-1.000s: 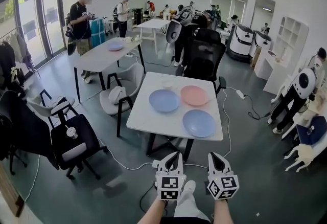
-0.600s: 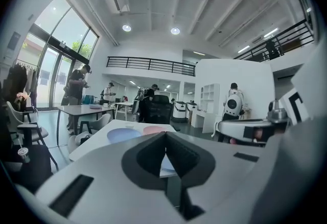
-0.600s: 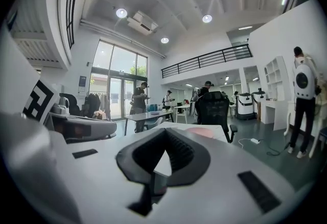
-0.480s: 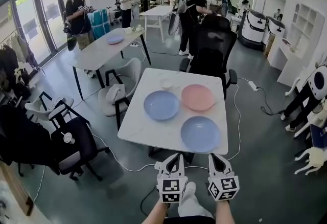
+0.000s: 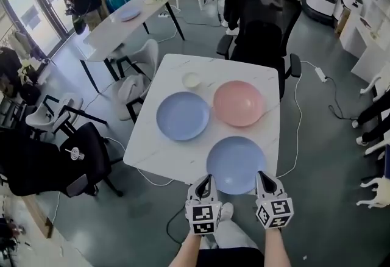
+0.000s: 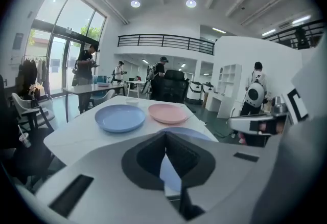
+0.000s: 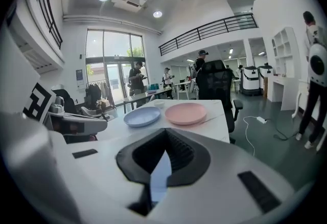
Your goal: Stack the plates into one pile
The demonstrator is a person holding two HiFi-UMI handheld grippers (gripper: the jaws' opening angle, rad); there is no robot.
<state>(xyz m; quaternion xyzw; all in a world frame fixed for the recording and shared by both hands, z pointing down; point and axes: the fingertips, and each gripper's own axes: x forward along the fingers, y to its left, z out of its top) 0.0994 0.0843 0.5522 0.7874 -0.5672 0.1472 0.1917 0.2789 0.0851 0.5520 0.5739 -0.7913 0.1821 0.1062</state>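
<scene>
Three plates lie apart on the white table (image 5: pixel 158 150): a blue plate (image 5: pixel 183 115) at the left, a pink plate (image 5: pixel 239 103) at the right, and a second blue plate (image 5: pixel 236 164) by the near edge. My left gripper (image 5: pixel 205 180) and right gripper (image 5: pixel 262 176) hover side by side just short of the near edge, flanking that near plate, both shut and empty. In the left gripper view the left blue plate (image 6: pixel 120 117) and the pink plate (image 6: pixel 167 113) lie beyond the shut left gripper (image 6: pixel 164 136). The right gripper view shows the same blue plate (image 7: pixel 143 115) and pink plate (image 7: pixel 185 113) past the right gripper (image 7: pixel 166 133).
A small white bowl (image 5: pixel 191 80) sits at the table's far side. A black office chair (image 5: pixel 263 22) stands behind the table, a white chair (image 5: pixel 137 86) and a black chair (image 5: pixel 55 165) to its left. Cables trail on the floor. A second table (image 5: pixel 116 25) and people are further back.
Both grippers have come forward and down toward the table's near edge, still shut. The table and plates now look larger and closer.
</scene>
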